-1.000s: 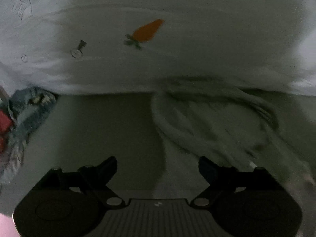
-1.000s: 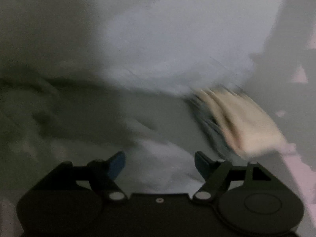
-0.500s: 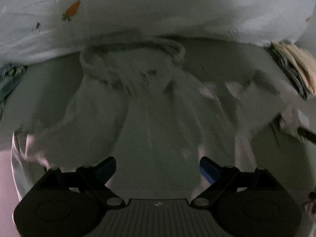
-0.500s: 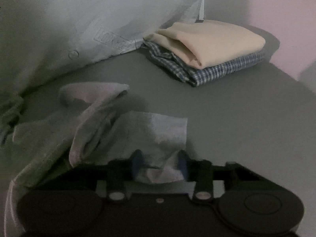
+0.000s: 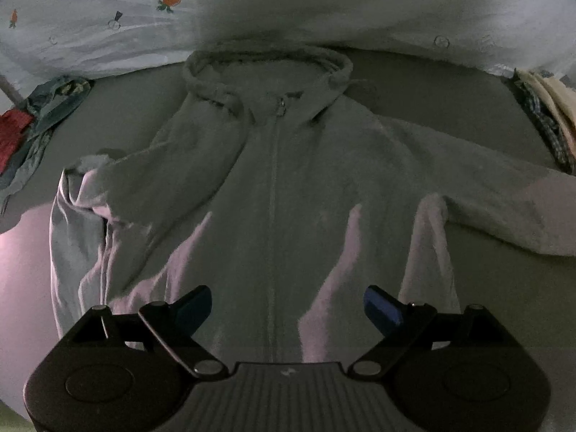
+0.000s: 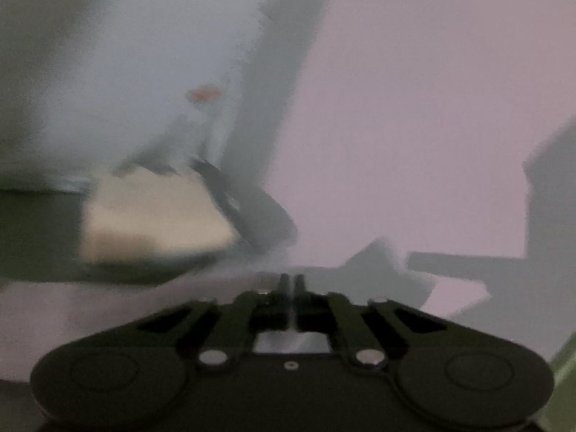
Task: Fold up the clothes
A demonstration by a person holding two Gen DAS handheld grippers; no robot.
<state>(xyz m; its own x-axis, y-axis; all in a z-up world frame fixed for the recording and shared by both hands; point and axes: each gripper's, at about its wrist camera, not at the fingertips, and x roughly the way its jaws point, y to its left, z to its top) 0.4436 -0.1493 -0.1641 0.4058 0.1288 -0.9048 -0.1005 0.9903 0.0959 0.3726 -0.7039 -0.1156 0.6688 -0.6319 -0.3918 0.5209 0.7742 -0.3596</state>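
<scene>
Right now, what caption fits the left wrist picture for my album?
Open left claw hovering over a fleece hoodie spread flat, zipper up, on the bed.

A grey bed surface (image 5: 496, 288) carries a pale fleece hooded jacket (image 5: 288, 187) spread zipper-up at centre. Crumpled blue and red clothes (image 5: 32, 122) lie at left; a folded stack (image 5: 547, 115) sits at upper right.

One hoodie (image 5: 273, 187), two folded garments (image 5: 550, 115)
</scene>
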